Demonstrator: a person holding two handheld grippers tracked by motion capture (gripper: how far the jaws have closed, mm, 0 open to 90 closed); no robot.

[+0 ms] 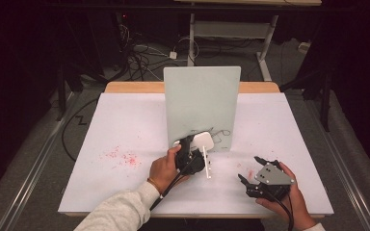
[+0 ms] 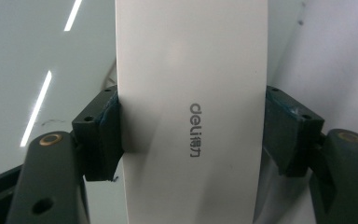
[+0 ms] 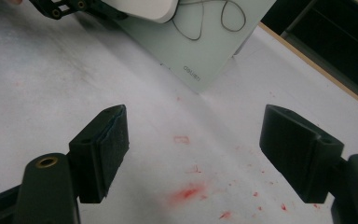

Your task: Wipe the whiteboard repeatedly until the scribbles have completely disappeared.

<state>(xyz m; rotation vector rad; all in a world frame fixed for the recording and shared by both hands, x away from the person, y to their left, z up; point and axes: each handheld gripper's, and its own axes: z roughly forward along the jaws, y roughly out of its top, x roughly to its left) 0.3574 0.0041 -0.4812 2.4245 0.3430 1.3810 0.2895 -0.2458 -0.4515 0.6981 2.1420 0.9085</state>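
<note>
A pale green whiteboard (image 1: 202,106) stands upright in the middle of the table, with thin dark scribbles (image 1: 219,132) near its lower edge. My left gripper (image 1: 196,145) is shut on a white eraser (image 1: 201,141) that sits against the board's lower part. In the left gripper view the eraser (image 2: 191,116), printed with a small grey logo, is pinched between the two pads (image 2: 109,126). My right gripper (image 1: 249,168) rests at the table's front right, open, with nothing between its jaws (image 3: 193,149). The right gripper view has the board (image 3: 200,51) and the eraser (image 3: 144,9) at its top.
The table carries a white sheet (image 1: 125,125) with red smudges at the left (image 1: 123,158) and in front of my right gripper (image 3: 189,192). A narrow white strip (image 1: 207,166) lies beside my left gripper. Cables and desk legs lie on the floor behind the table.
</note>
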